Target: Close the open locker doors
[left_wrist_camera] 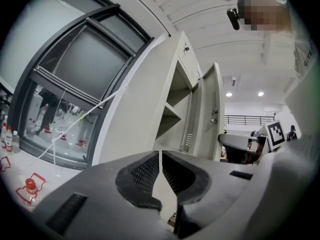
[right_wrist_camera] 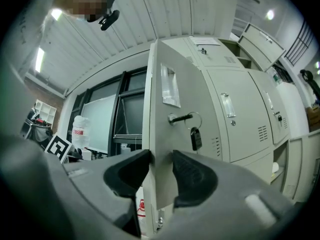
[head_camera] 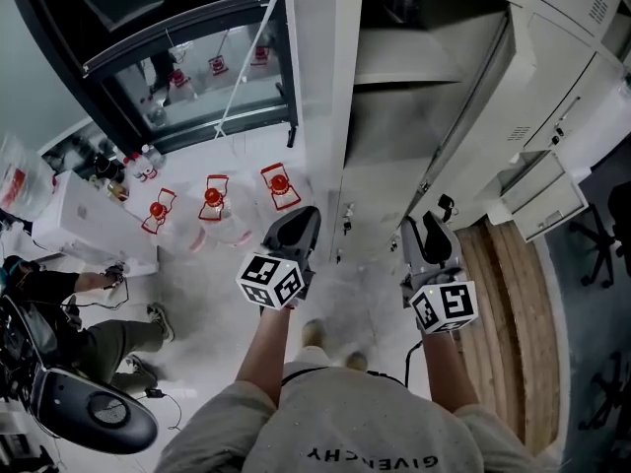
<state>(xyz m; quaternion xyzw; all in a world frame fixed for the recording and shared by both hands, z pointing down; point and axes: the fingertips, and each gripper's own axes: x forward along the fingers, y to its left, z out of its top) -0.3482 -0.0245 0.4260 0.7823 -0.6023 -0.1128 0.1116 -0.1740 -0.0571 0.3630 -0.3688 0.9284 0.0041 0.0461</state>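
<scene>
A row of grey lockers [head_camera: 552, 77] stands ahead. One tall door [head_camera: 471, 116] hangs open beside its shelved compartment [head_camera: 394, 87]. In the right gripper view this door [right_wrist_camera: 172, 101] is seen edge-on, with a key [right_wrist_camera: 195, 138] hanging in its lock. Its edge stands between the jaws of my right gripper [right_wrist_camera: 161, 160], which looks open; no squeeze on the door shows. My right gripper [head_camera: 427, 233] is just below the door's foot. My left gripper [head_camera: 293, 227] is held near the locker's side panel [left_wrist_camera: 135, 119]. Its jaws [left_wrist_camera: 160, 158] are shut with nothing in them.
Red-capped bottles in red frames [head_camera: 213, 197] stand on the pale floor at left, near a white box [head_camera: 89, 220]. A person [head_camera: 94, 338] crouches at far left. Another locker door [head_camera: 537, 200] hangs open lower right, above a wooden floor strip [head_camera: 503, 304]. A dark window frame [head_camera: 187, 57] adjoins the lockers.
</scene>
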